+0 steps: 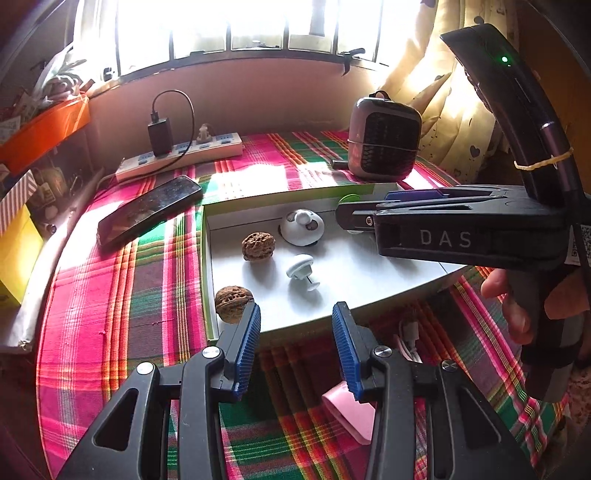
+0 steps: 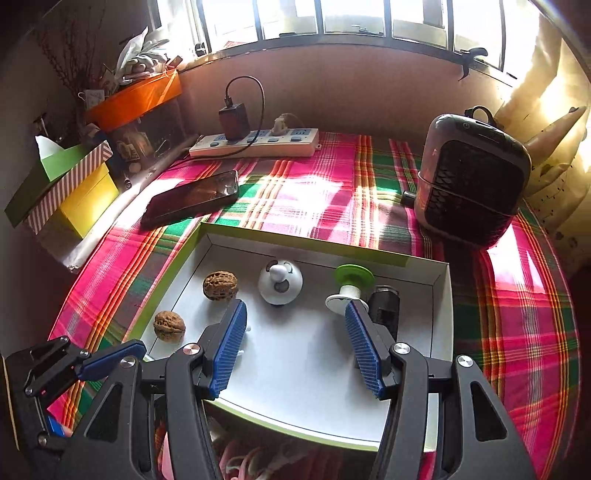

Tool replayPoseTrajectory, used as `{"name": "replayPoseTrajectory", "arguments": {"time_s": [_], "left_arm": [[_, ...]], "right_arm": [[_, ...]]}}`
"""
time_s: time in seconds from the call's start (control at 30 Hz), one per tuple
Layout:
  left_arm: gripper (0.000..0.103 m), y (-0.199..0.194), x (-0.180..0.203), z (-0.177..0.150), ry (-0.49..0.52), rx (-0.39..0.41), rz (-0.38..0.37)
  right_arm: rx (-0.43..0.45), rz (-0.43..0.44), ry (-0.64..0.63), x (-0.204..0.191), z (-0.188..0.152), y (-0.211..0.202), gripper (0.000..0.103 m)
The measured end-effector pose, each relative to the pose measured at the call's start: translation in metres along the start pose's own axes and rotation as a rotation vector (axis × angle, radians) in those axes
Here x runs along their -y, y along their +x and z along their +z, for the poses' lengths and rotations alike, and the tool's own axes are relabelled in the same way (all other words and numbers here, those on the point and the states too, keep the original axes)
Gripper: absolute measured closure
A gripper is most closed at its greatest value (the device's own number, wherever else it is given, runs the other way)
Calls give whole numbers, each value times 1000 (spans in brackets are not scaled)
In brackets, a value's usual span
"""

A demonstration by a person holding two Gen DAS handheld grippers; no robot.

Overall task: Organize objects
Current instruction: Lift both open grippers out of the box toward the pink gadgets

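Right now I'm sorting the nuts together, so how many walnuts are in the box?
2. One walnut lies toward the back left of the box; the other walnut sits nearer, against the left wall. The grippers may hide more.

A home room: a tabletop [image 2: 332, 177] under plaid cloth below a barred window [image 2: 332, 18], with a power strip [image 2: 258, 146], phone [image 2: 192, 199], small heater [image 2: 472, 181] and heart-print curtain [image 1: 461, 122] around it.

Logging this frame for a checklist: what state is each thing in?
left gripper: open, empty
right gripper: open, empty, over the box
box: open, no lid
charger: plugged into the power strip
phone: flat, screen dark
walnuts: whole, in the box
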State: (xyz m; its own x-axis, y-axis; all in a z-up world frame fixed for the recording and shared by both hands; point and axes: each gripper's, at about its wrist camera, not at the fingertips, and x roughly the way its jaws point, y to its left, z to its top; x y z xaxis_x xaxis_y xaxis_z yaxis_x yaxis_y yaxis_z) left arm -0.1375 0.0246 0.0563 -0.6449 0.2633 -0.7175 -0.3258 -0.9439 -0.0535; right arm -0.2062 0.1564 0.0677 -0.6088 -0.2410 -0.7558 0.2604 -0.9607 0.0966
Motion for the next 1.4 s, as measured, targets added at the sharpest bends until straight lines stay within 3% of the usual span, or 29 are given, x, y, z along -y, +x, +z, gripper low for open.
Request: {"name": "replayPoseTrajectory", "arguments": {"time_s": [0.33, 0.5, 0.67, 1.13, 1.4], "left_arm": [[64, -20, -3, -23, -30, 3, -6], [62, -28, -3, -33, -44, 4, -15], [60, -29, -2, -42, -59, -5, -30], [57, -20, 17, -59, -78, -59, -138], [56, -5, 26, -60, -73, -88, -104]], "right_arm": [[35, -18, 41, 9, -31, -28, 46], [68, -95, 12, 8, -48, -39, 43], [65, -96, 28, 11, -66, -43, 42], [79, -140, 53, 19, -105, -56, 42], [70, -137, 74, 26, -118, -59, 42]]}}
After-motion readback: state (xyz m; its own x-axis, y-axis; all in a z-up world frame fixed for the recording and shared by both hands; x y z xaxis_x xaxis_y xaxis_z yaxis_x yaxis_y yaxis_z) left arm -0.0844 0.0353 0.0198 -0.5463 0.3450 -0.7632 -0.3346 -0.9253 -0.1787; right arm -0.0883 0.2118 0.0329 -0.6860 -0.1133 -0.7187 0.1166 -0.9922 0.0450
